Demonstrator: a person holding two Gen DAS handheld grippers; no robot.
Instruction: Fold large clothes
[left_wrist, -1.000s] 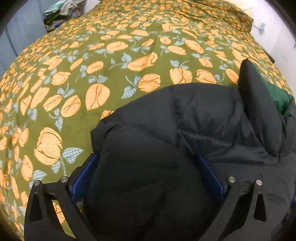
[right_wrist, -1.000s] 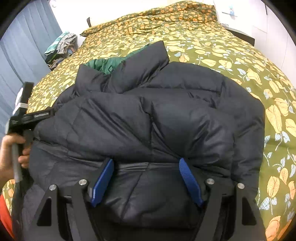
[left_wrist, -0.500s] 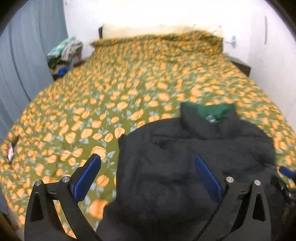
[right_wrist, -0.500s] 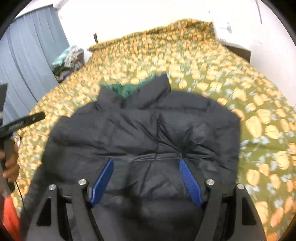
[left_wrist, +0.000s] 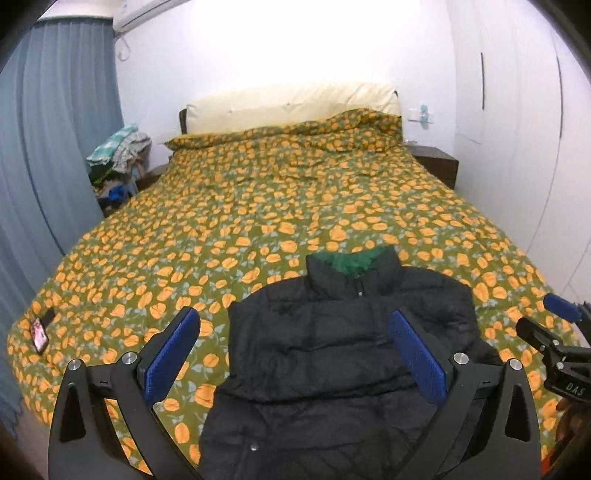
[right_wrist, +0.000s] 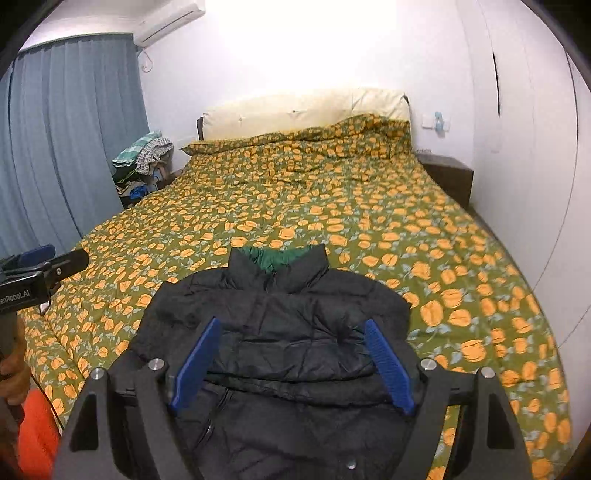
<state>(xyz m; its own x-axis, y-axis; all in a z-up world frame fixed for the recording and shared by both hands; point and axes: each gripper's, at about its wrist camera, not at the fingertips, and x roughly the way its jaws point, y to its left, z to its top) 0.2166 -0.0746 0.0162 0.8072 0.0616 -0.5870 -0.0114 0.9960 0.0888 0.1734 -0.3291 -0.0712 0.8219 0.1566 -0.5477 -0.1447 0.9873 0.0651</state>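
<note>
Both grippers have lifted clear of the black puffer jacket (left_wrist: 347, 354), now lying near the bed (left_wrist: 258, 206) foot, collar at 12 o'clock. Left gripper (left_wrist: 295, 350) stands open; right gripper (right_wrist: 291, 362), jaws just widened, holds nothing. Jacket's long axis runs 12-to-6, nearer the right

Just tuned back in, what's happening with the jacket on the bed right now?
A person holds a hand-held gripper in each hand over a black puffer jacket that lies folded on the floral bedspread, collar towards the pillows. The left hand-held gripper and the right hand-held gripper are both open and grip nothing; the right one's jaws have just been opening. Nothing touches the jacket.
</note>
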